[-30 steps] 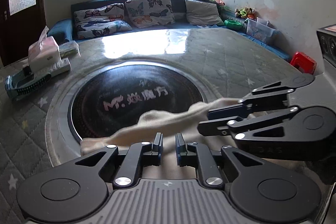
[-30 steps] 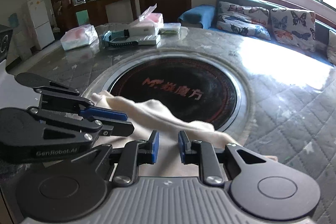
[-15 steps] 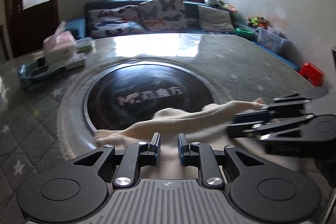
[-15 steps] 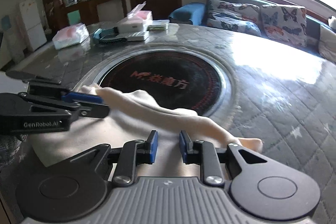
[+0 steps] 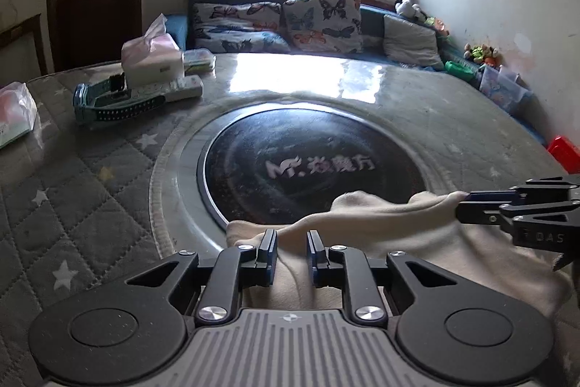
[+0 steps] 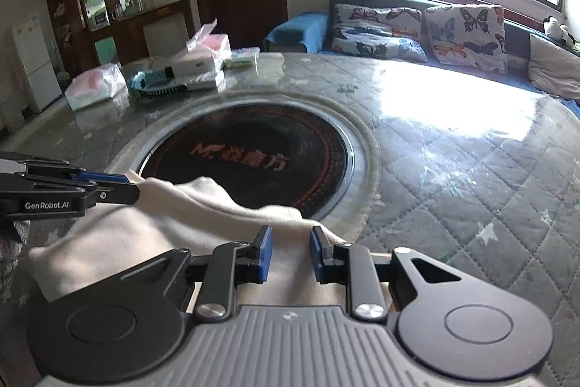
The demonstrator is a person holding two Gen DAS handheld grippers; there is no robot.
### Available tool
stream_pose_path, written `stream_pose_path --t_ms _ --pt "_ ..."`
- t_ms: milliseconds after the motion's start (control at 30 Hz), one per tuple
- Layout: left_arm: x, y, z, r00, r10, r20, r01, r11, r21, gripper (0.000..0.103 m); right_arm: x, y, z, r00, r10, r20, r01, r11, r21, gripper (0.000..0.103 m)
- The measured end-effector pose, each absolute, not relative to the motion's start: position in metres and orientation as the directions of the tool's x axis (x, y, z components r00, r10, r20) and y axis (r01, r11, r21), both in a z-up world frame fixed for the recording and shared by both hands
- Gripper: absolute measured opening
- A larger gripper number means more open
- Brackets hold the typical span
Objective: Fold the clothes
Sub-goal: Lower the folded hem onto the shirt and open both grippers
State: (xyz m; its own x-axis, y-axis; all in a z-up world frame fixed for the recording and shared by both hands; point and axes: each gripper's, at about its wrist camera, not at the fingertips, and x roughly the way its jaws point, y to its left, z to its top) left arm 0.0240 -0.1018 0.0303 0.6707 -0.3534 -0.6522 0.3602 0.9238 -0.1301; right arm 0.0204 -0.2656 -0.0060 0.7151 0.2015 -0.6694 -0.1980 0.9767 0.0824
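Two grippers pinch cream garment's far edge, fabric between pads: left gripper (image 5: 291,251) near one end, right gripper (image 6: 288,251) near other, keeping fold straight. Cream garment (image 5: 391,234) lies on worktop (image 5: 108,205), overlapping dark round inset (image 5: 311,165).

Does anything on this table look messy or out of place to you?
Only the cream garment looks untidy: it lies bunched, with a raised ridge, partly over the black round plate set in the table. The tissue box and other things far across the table look settled; nothing seems spilled or broken.
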Motion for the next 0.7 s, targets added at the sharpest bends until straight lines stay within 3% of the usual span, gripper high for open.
stream_pose_path --t_ms 233,700 --pt "0.018 -0.111 0.034 0.668 -0.348 -0.658 0.383 0.919 -0.097 0.025 0.022 -0.265 -0.006 0.703 0.202 -0.682 -0.21 0.975 0.073 0.022" --pt "-0.066 -0.138 0.044 0.625 -0.485 -0.612 0.584 0.811 -0.047 0.027 -0.06 -0.231 0.018 0.676 0.334 -0.657 -0.413 0.91 0.037 0.023"
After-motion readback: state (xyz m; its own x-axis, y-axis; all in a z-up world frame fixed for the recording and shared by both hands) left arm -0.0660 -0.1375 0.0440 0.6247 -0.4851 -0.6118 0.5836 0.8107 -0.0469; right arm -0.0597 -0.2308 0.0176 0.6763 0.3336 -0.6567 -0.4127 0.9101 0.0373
